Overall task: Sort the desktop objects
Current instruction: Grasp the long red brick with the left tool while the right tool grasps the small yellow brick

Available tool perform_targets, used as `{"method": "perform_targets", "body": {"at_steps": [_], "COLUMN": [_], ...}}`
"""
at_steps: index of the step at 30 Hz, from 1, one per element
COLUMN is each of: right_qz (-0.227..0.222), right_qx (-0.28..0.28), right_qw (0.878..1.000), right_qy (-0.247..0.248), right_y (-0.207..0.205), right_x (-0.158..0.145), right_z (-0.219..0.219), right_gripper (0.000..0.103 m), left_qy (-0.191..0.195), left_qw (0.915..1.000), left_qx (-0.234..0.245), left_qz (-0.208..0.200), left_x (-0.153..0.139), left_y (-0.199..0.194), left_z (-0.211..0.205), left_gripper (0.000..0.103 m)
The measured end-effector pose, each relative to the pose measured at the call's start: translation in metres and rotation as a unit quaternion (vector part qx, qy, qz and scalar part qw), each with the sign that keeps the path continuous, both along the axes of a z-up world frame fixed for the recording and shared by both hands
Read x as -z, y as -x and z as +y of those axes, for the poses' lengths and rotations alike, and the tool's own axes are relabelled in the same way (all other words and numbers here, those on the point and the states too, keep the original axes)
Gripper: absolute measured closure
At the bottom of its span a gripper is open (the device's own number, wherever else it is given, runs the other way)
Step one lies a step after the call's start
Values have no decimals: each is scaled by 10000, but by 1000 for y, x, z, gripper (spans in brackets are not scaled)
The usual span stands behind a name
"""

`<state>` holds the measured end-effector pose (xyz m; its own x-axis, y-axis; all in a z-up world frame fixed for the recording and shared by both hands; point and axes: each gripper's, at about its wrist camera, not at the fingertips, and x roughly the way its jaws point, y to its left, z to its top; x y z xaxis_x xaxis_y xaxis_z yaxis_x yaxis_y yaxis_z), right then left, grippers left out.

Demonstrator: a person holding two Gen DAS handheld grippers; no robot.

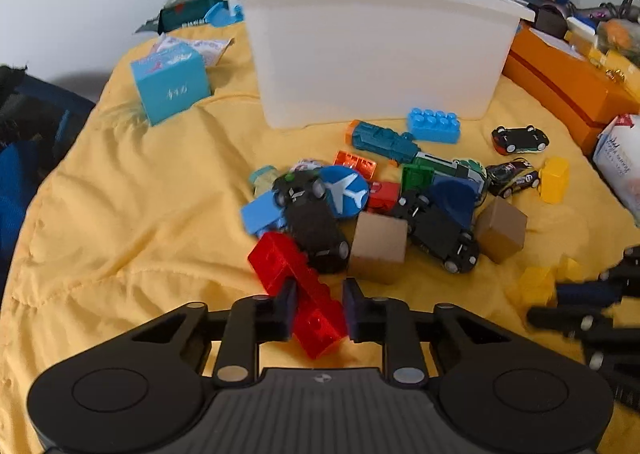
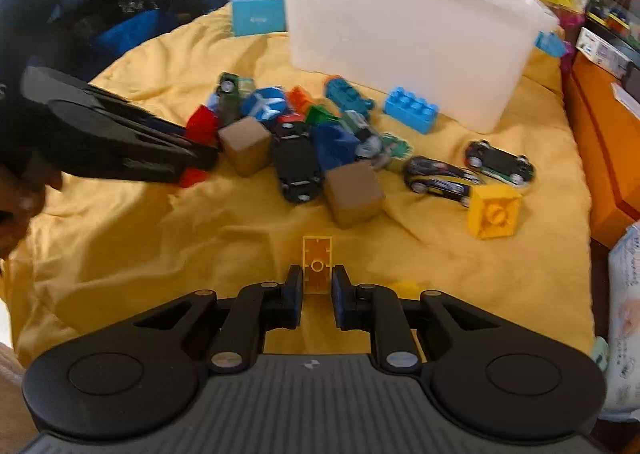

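A pile of toys lies on the yellow cloth (image 1: 140,213) in front of a white plastic bin (image 1: 372,49): black toy cars (image 1: 316,230), two brown wooden cubes (image 1: 378,248), a blue airplane disc (image 1: 344,191) and a blue brick (image 1: 434,125). My left gripper (image 1: 318,310) is shut on a long red transparent brick (image 1: 300,286) at the near edge of the pile. My right gripper (image 2: 317,290) is shut on a small yellow transparent brick (image 2: 317,268) just above the cloth, nearer than the pile. The left gripper also shows in the right wrist view (image 2: 120,145).
A light blue box (image 1: 172,83) stands left of the bin. An orange box (image 1: 568,85) lines the right side. Two more toy cars (image 2: 500,163) and a yellow block (image 2: 494,215) lie to the right of the pile. Clutter is stacked behind the bin.
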<state>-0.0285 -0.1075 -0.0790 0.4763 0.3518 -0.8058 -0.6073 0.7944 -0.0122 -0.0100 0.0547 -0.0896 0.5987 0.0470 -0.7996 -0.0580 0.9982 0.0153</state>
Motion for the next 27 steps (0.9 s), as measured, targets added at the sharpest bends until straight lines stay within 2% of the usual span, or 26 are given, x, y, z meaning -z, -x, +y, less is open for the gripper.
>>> {"method": "perform_targets", "body": {"at_steps": [2,4,5,6,7,9,10,11,13,16,19,21,22,24,27], "right_qz": [-102,-82,-80,-87,-81,-14,28,89,152,321,745,1348,1466,1435,1252], "right_qx": [72,150,184,201,205,225,235,238,237,234,174,75,118,212,431], "right_qw": [9999,9999,9998,9998,9997,9997,9996,9996,9994,9982,9921,9792,9761,9801,9819], "right_qy": [35,7,-19,-32,-43,-101,-133,-160,-218,-458,-992,-1513,-1600,-1357,-1354], "right_y": [1,-1,-1,-1,0,0,-1,-1,-2,-1,-2,-6,-7,-6,-5], "right_x": [-1,-3,-4,-5,-5,-5,-4,-4,-3,-6,-11,-6,-3,2,-2], "right_z": [-4,-10,-12,-14,-15,-17,-18,-18,-18,-19,-22,-24,-24,-20,-24], "right_gripper": [86,86,86,86,86,86,86,86,86,86,86,86,86,85,78], "left_qy": [187,988,1468,1953,2523,3315,3584,3637,3577,3300,2667,2031,1784,1502,1250], "left_qw": [9998,9949,9886,9793,9648,9380,9275,9262,9298,9422,9633,9789,9837,9884,9915], "left_qx": [81,214,336,527,743,1015,1055,967,779,363,228,222,194,238,356], "left_qz": [-28,-12,5,32,24,33,120,215,379,447,199,89,68,33,-25], "left_x": [-2,-9,-13,-16,-17,-12,-5,2,14,16,4,1,-1,-6,-11], "left_y": [8,20,25,28,31,33,33,33,33,41,50,54,55,55,57], "left_z": [6,14,16,17,15,12,11,10,13,26,34,34,35,35,28], "left_gripper": [77,77,77,77,77,77,77,77,77,73,64,62,62,62,62]}}
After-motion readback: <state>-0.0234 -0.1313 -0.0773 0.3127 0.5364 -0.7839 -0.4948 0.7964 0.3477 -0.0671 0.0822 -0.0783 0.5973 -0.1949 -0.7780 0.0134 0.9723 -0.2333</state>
